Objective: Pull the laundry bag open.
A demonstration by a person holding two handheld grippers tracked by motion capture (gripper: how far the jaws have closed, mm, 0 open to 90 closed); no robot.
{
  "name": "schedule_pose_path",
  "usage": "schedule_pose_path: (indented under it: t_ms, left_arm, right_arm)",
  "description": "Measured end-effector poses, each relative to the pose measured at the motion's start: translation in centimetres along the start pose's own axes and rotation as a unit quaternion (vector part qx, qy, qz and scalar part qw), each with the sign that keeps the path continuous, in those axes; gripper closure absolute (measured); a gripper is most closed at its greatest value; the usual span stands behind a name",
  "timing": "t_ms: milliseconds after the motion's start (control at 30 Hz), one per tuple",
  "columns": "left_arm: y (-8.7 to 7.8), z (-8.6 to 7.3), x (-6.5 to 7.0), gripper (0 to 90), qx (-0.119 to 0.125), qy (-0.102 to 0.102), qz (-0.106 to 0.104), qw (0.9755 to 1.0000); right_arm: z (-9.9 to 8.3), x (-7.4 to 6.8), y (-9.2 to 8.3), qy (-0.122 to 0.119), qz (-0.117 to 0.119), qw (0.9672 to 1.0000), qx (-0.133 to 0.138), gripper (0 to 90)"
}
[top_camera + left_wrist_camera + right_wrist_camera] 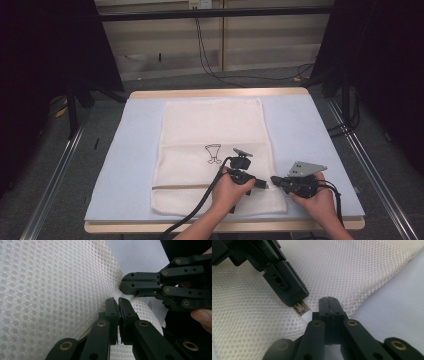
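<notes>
Near the front edge, the left tool [262, 184] is clamped on the zipper pull [300, 309] and the right tool [274, 179] pinches the mesh bag [212, 150], which lies flat mid-surface [310, 150]

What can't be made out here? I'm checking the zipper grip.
- White mesh laundry bag: small black drawing, high view, too small to identify.
- Metal zipper pull: its top hidden inside the left tool, right gripper view.
- Right tool: fabric pinched hidden between shut jaws.
</notes>
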State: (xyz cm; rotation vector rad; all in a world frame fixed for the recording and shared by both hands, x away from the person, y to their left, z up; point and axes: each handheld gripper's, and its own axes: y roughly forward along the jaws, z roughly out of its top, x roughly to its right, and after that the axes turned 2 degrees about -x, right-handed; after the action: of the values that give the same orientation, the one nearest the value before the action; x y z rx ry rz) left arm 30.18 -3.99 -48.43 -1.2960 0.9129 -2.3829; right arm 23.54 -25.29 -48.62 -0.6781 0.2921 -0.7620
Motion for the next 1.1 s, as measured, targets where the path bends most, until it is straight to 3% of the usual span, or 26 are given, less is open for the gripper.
schedule_pose_path:
  t_ms: [300, 467, 600, 700, 800, 867, 1100]
  left_arm:
    - [-0.5, -0.1, -0.2, 87.4, -0.002, -0.006, 0.0, 1.0]
    - [-1.3, -0.4, -0.9, 87.5, 0.005, -0.03, -0.018, 0.9994]
    - [-1.8, -0.6, -1.1, 87.5, 0.004, -0.022, -0.02, 0.9996]
    - [-1.9, -0.7, -1.1, 87.4, 0.007, -0.035, -0.021, 0.9991]
    - [-2.3, -0.7, -1.5, 87.4, 0.002, -0.03, -0.017, 0.9994]
    - [-2.6, -0.8, -1.5, 87.4, 0.004, -0.04, -0.02, 0.999]
    - [-3.4, -0.8, -2.1, 87.4, -0.002, -0.04, -0.021, 0.999]
  right_arm:
    - [0.0, 0.0, 0.0, -0.002, 0.002, 1.0, -0.002, 90.0]
    - [0.0, 0.0, 0.1, -0.001, 0.003, 1.0, -0.003, 90.0]
    - [0.0, 0.0, 0.1, 0.0, 0.003, 1.0, -0.003, 90.0]
    - [0.0, -0.1, 0.0, -0.004, -0.003, 1.0, -0.003, 90.0]
    - [0.0, -0.1, 0.0, -0.004, -0.002, 1.0, -0.003, 90.0]
    - [0.0, -0.1, 0.1, -0.004, 0.0, 1.0, -0.002, 90.0]
    - [0.0, -0.1, 0.1, -0.004, -0.003, 1.0, -0.003, 90.0]
